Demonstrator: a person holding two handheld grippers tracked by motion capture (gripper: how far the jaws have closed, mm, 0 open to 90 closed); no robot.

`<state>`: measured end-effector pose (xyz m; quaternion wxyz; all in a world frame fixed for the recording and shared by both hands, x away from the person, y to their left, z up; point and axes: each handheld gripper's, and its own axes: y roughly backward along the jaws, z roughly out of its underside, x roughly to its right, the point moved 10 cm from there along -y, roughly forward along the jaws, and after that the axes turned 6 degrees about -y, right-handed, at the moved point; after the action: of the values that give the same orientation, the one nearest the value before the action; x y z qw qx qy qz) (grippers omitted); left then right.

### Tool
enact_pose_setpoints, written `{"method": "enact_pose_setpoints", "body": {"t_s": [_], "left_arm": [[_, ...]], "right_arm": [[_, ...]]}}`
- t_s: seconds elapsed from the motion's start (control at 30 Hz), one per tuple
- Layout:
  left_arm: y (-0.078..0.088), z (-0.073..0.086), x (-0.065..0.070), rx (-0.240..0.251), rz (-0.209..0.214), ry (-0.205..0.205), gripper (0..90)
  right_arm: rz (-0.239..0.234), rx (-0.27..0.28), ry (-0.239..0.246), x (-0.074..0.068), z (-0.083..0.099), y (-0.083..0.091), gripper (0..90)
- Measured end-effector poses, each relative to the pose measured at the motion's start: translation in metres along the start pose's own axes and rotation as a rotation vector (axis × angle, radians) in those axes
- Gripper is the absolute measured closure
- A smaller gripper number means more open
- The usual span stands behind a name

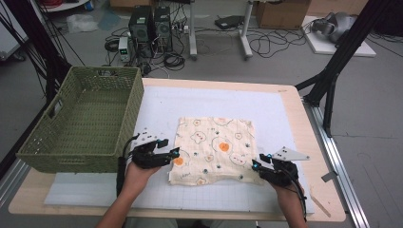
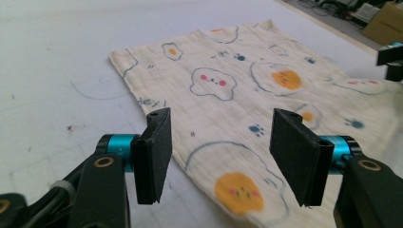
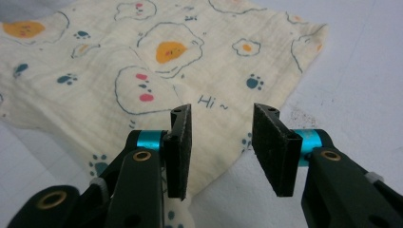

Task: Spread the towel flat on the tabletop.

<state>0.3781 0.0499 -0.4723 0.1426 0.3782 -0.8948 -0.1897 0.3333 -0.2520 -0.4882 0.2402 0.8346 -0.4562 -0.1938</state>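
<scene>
Cream cotton cloth printed with fried eggs and paw marks (image 1: 215, 149) lies flat on the white gridded table mat (image 1: 204, 102) | left gripper (image 1: 167, 153) at its left edge, jaws wide apart, holding nothing | right gripper (image 1: 258, 165) at its near right corner, jaws parted, empty | green woven basket (image 1: 81, 121) stands left of the cloth.

Cloth (image 1: 215, 149): cream, printed with orange-yolk fried eggs, teal paw prints, pink-cheeked faces. Basket (image 1: 81, 121) at left: olive green weave. Surface (image 1: 294, 118): white mat, tan edge. My claws: black pads, teal collars.
</scene>
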Motion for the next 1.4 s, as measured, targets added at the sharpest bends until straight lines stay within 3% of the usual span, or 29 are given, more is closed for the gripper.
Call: {"method": "enact_pose_setpoints", "body": {"t_s": [0.1,0.2,0.33,0.4,0.53,0.57,0.67,0.83,1.03,1.23,1.27,1.3,1.33,1.4], "left_arm": [[-0.016,0.001,-0.002,-0.019,-0.028,-0.003,41.7],[-0.028,0.01,0.001,-0.069,-0.02,-0.009,42.4],[-0.038,0.022,0.006,-0.147,-0.037,-0.065,46.7],[-0.039,0.024,0.008,-0.166,-0.057,-0.107,55.1],[-0.041,0.025,0.014,-0.186,-0.09,-0.211,87.4],[-0.04,0.025,0.014,-0.188,-0.094,-0.217,88.1],[-0.037,0.027,0.013,-0.192,-0.088,-0.194,88.8],[-0.025,0.032,0.01,-0.181,-0.084,-0.156,88.8],[-0.013,0.038,0.01,-0.191,-0.069,-0.151,88.8],[0.001,0.041,0.016,-0.182,-0.03,-0.14,87.7],[0.002,0.04,0.014,-0.172,-0.036,-0.132,85.1],[0.003,0.037,0.011,-0.158,-0.04,-0.112,74.8],[0.003,0.035,0.009,-0.143,-0.043,-0.081,64.0],[0.003,0.028,0.002,-0.12,-0.044,-0.061,55.0]], "right_arm": [[0.01,-0.033,0.019,0.0,0.006,-0.006,56.9],[0.009,-0.063,0.024,0.0,0.011,-0.011,56.4],[0.02,-0.105,0.047,0.0,0.018,-0.019,57.0],[0.016,-0.109,0.046,0.0,0.019,-0.019,58.6],[-0.016,-0.12,0.043,-0.004,0.02,-0.019,71.2],[-0.027,-0.123,0.046,-0.006,0.02,-0.019,76.3],[-0.052,-0.138,0.049,-0.01,0.021,-0.017,85.8],[-0.087,-0.149,0.032,-0.012,0.023,-0.014,86.4],[-0.116,-0.18,0.022,-0.016,0.029,-0.005,86.5],[-0.119,-0.211,0.06,-0.023,0.036,0.005,86.4],[-0.12,-0.216,0.057,-0.023,0.036,0.006,86.4],[-0.125,-0.215,0.049,-0.023,0.036,0.006,85.9],[-0.124,-0.212,0.041,-0.022,0.036,0.006,82.5],[-0.122,-0.185,0.015,-0.02,0.031,0.006,71.7]]}}
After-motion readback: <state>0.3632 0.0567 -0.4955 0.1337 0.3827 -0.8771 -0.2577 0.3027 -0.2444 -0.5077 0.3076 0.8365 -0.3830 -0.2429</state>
